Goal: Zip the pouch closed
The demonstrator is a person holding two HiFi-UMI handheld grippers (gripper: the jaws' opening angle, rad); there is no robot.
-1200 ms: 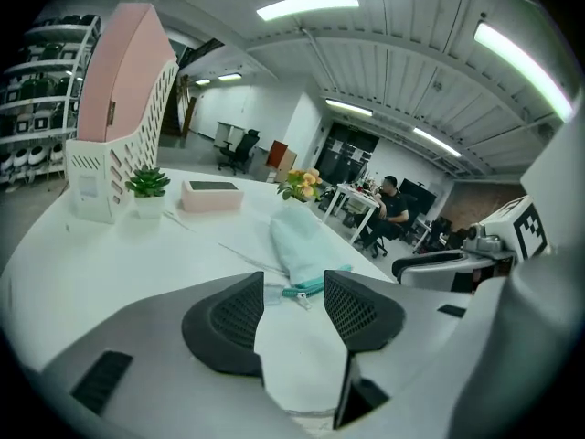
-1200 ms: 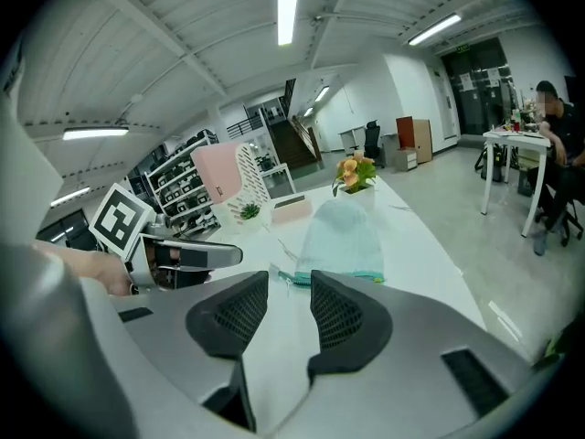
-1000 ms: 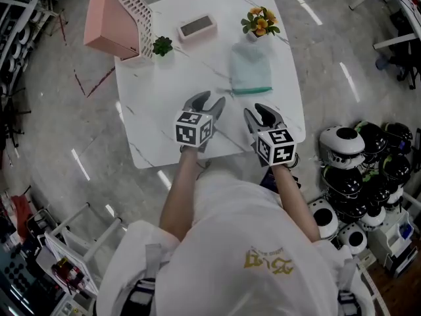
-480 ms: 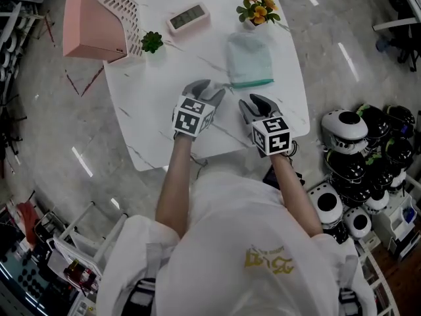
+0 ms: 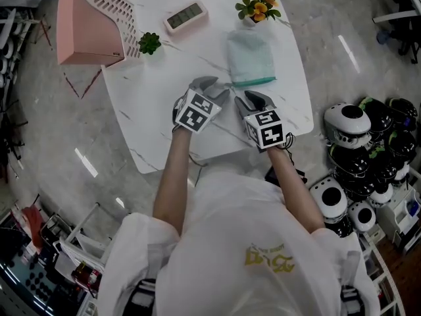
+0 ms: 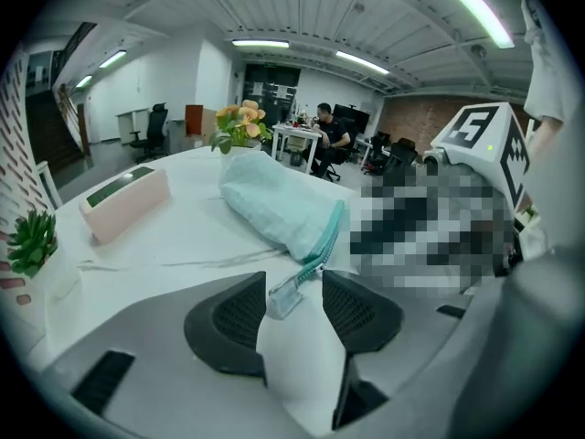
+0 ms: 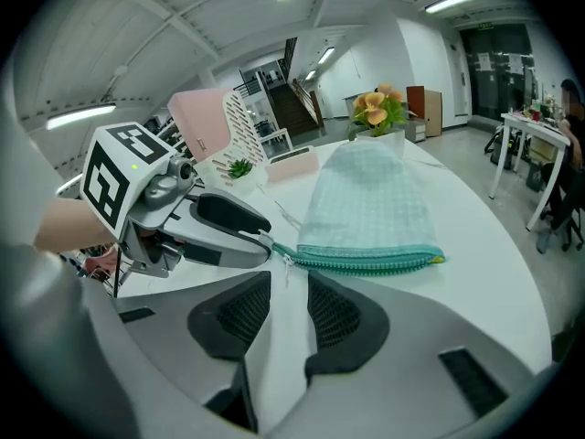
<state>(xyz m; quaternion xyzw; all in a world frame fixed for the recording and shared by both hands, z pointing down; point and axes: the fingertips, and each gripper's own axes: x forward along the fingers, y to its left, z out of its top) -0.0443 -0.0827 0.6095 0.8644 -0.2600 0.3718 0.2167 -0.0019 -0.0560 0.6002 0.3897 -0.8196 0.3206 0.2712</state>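
Note:
A pale green mesh pouch (image 5: pixel 250 54) lies flat on the white table (image 5: pixel 158 104), its teal zipper (image 5: pixel 254 81) along the near edge. My left gripper (image 5: pixel 220 88) is at the zipper's left end. In the left gripper view the clear end tab (image 6: pixel 281 294) lies between the closing jaws of the left gripper (image 6: pixel 294 282), with gaps still showing beside it. My right gripper (image 5: pixel 247 97) sits close beside it. Its jaws are closing too, and the zipper pull (image 7: pixel 286 263) lies just ahead of the right gripper (image 7: pixel 288 283), untouched. The left gripper (image 7: pixel 239 236) shows in that view at the zipper (image 7: pixel 366 260).
At the table's far side stand a pink rack (image 5: pixel 89 25), a small green plant (image 5: pixel 149 43), a pink clock (image 5: pixel 185 16) and a flower pot (image 5: pixel 256 6). Several helmets (image 5: pixel 368 157) lie on the floor to the right. The table's near edge is just behind both grippers.
Both grippers have moved forward and down to the pouch's near edge. The left gripper has rolled, and both pairs of jaws have narrowed a little.

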